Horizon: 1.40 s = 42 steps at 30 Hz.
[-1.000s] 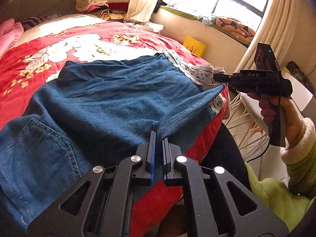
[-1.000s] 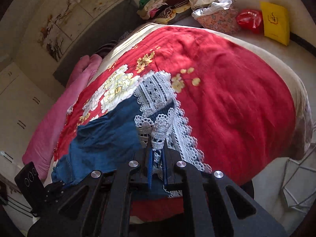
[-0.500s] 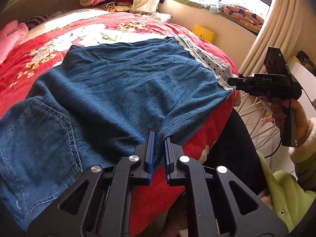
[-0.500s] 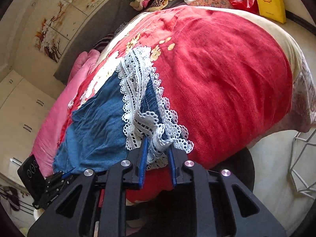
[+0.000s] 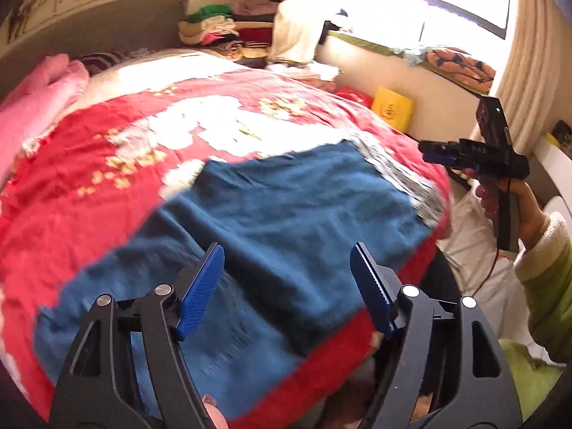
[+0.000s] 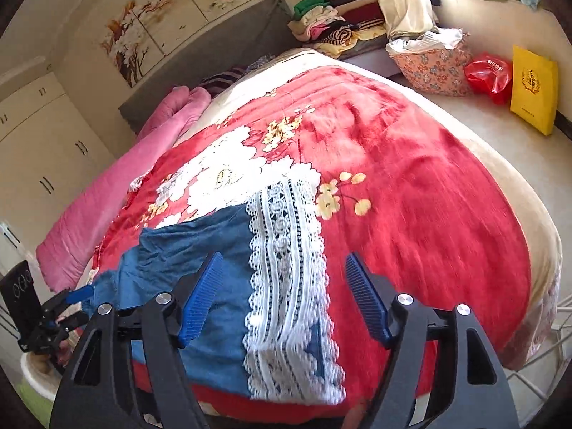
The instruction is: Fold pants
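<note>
Blue denim pants [image 5: 279, 221] with a white lace hem [image 6: 286, 279] lie flat on the red flowered blanket [image 5: 89, 186], near the bed's front edge. My left gripper [image 5: 286, 286] is open and empty, held above the pants' near edge. My right gripper [image 6: 282, 296] is open and empty above the lace hem. In the left wrist view the right gripper [image 5: 434, 152] hovers off the bed's right edge. In the right wrist view the left gripper [image 6: 71, 304] shows at the far left.
A pink quilt [image 6: 107, 196] lies along the bed's far side. Stacked clothes [image 6: 321, 25] sit by the headboard. A flowered basket [image 6: 432, 68], red bag [image 6: 489, 75] and yellow bag [image 6: 532, 89] stand on the floor. A white wire frame [image 6: 550, 368] is at the bed's right corner.
Both grippers have opened and let go of the pants. The pants now lie flat on the blanket, and both grippers have lifted back from them.
</note>
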Tool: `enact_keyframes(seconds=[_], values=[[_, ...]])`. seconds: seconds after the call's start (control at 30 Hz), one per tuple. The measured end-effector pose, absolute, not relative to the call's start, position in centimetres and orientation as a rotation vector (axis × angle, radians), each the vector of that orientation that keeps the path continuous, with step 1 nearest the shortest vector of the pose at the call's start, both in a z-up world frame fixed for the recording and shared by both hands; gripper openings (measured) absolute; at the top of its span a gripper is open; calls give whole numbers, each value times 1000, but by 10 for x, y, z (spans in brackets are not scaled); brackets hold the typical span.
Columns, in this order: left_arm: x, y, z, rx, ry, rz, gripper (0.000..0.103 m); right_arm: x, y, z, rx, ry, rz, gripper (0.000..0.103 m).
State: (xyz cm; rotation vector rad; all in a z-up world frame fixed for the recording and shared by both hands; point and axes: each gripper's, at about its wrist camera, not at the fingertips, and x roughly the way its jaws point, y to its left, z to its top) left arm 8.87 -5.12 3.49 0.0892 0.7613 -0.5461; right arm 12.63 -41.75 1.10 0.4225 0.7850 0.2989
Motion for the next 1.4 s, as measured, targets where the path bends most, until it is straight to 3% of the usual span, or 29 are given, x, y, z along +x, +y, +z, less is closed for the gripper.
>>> enact_keyframes(seconds=[0.4,0.43,0.47,0.5,0.6,0.67,0.77,0.97,1.07,1.3,1.4], values=[[223,-55,7,79,943,-477,66,230,-402,-33,405,941,323,69],[227,-55,3,75,955,-479,64,233,-400,-34,407,939,344,64],[232,-55,-2,71,975,-489,61,234,-397,-33,410,941,367,50],[236,-56,-8,69,997,-498,59,235,-394,-34,415,952,392,46],[242,-62,-23,68,1052,-516,46,233,-381,-35,393,963,456,35],[242,-65,-27,53,1056,-537,28,229,-377,-36,395,960,482,23],[241,-66,-21,18,1052,-565,7,219,-375,-21,369,908,506,20],[252,-69,13,-22,966,-563,6,227,-381,38,239,749,481,20],[265,-77,22,-11,931,-539,6,253,-379,49,164,765,427,20],[294,-87,-13,-14,991,-462,8,319,-375,-3,108,922,344,20],[292,-88,-27,-3,1003,-446,14,326,-370,-25,88,955,300,33]])
